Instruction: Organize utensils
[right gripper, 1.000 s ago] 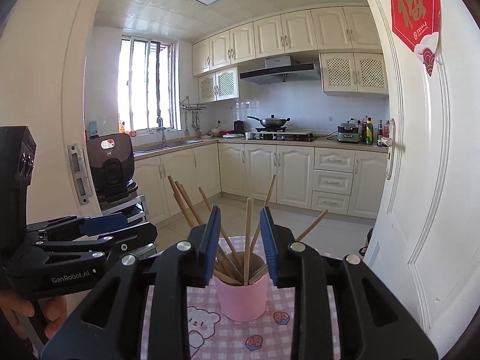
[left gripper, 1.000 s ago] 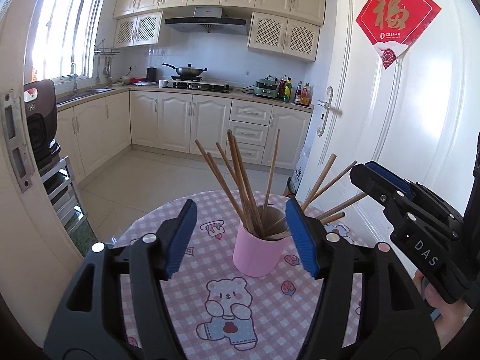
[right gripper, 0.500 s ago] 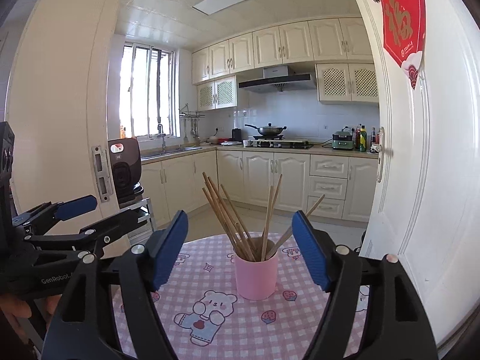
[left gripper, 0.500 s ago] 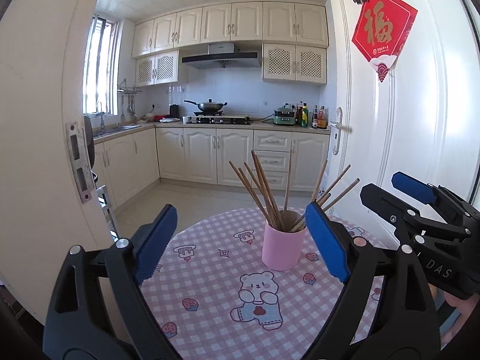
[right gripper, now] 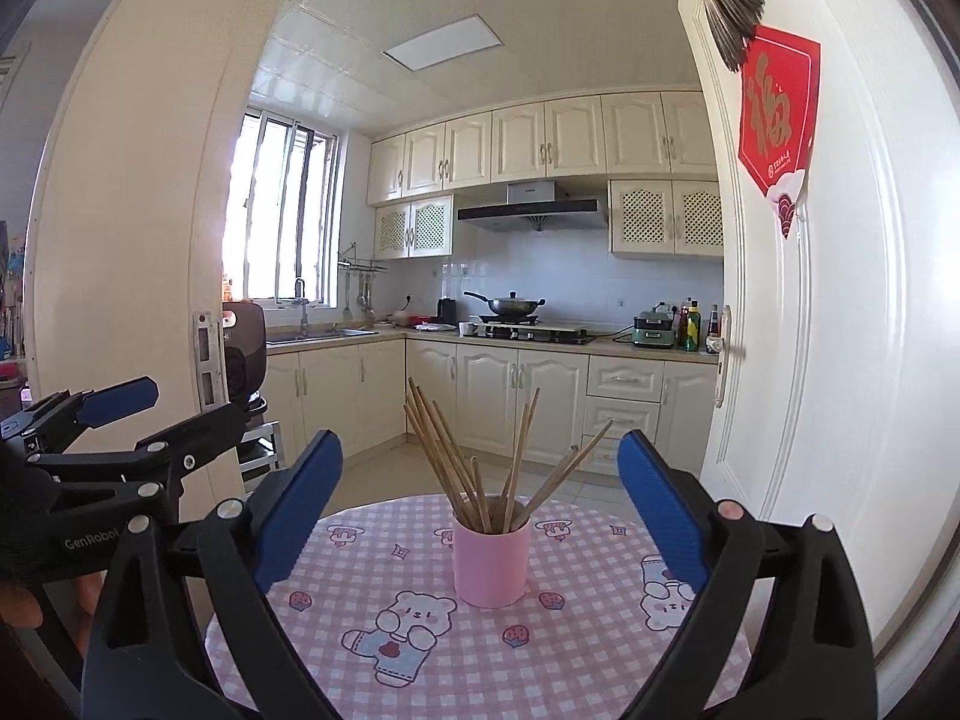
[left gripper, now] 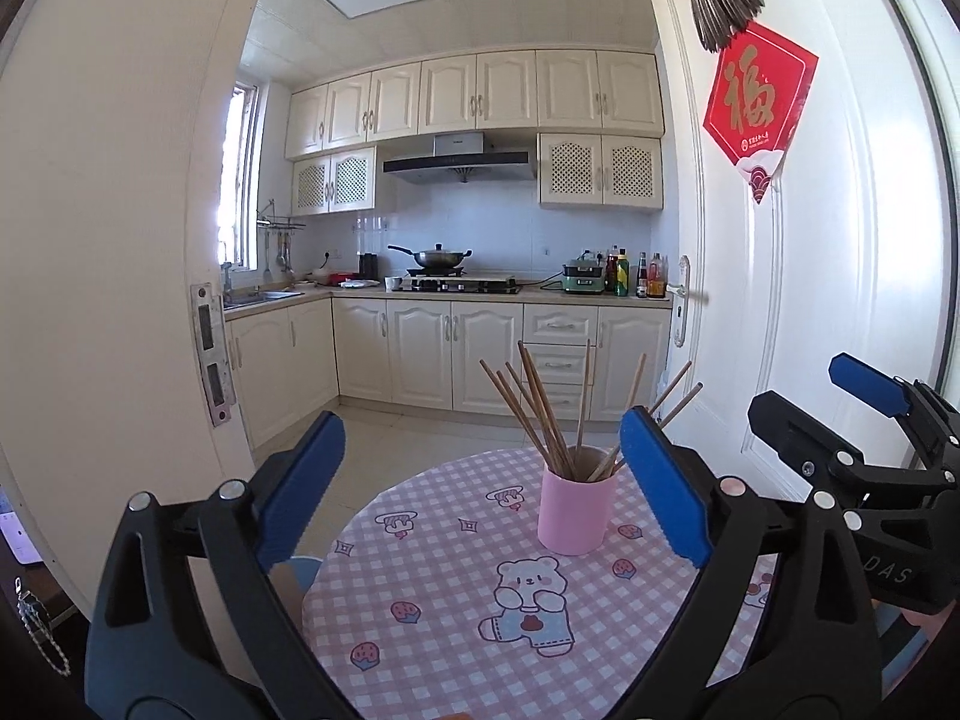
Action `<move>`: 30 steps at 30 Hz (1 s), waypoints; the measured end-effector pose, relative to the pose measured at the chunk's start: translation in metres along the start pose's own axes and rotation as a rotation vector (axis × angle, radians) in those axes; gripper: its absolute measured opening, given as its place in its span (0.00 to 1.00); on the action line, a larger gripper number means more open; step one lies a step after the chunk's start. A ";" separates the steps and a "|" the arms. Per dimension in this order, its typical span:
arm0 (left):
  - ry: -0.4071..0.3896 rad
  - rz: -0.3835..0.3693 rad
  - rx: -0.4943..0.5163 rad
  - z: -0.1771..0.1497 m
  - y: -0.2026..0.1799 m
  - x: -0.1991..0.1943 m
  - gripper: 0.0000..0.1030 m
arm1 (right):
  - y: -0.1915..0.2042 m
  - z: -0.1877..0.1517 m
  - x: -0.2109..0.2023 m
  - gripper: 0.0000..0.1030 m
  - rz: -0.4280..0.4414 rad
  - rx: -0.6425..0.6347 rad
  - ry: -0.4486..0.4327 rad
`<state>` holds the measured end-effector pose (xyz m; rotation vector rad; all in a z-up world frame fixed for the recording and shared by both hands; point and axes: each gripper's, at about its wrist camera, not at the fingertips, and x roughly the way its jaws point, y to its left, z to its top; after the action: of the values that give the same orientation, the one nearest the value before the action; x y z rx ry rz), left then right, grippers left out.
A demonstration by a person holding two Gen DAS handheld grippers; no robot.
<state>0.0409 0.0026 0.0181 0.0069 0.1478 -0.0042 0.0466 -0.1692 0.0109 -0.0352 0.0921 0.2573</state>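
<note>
A pink cup (left gripper: 576, 516) full of several wooden chopsticks (left gripper: 540, 414) stands on the round table with a pink checked cloth (left gripper: 432, 570). My left gripper (left gripper: 479, 420) hangs in front of the cup, well short of it; its jaws are opening and hold nothing. In the right wrist view the same cup (right gripper: 491, 564) and chopsticks (right gripper: 441, 444) stand straight ahead on the table (right gripper: 600, 630). My right gripper (right gripper: 479, 441) is also back from the cup, jaws opening, nothing between them. Each gripper shows at the edge of the other's view.
A white door (left gripper: 840, 240) with a red paper decoration (left gripper: 759, 108) stands open on the right. The white door frame (left gripper: 120, 300) rises on the left. Beyond the table lie the kitchen floor, cabinets and a stove with a wok (left gripper: 438, 258). An air fryer (right gripper: 243, 354) sits at the left.
Both grippers have drawn back from the cup, which now looks smaller and farther away. Both pairs of jaws have spread much wider. The chopsticks stay in the cup.
</note>
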 end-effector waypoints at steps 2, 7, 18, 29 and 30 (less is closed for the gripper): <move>-0.015 0.005 0.005 -0.002 0.000 -0.003 0.91 | 0.001 -0.002 -0.004 0.89 -0.010 -0.005 -0.005; -0.039 0.011 0.013 -0.004 -0.002 -0.007 0.91 | -0.001 -0.005 -0.008 0.91 -0.018 0.003 -0.011; -0.033 0.010 0.013 -0.008 -0.002 -0.003 0.92 | 0.001 -0.009 -0.008 0.92 -0.035 -0.011 -0.021; -0.047 0.020 0.021 -0.009 -0.004 -0.003 0.92 | 0.002 -0.009 -0.010 0.92 -0.038 -0.010 -0.040; -0.047 0.019 0.021 -0.009 -0.004 -0.003 0.92 | 0.002 -0.008 -0.010 0.92 -0.039 -0.012 -0.042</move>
<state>0.0367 -0.0010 0.0098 0.0290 0.1008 0.0131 0.0360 -0.1696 0.0034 -0.0438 0.0483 0.2196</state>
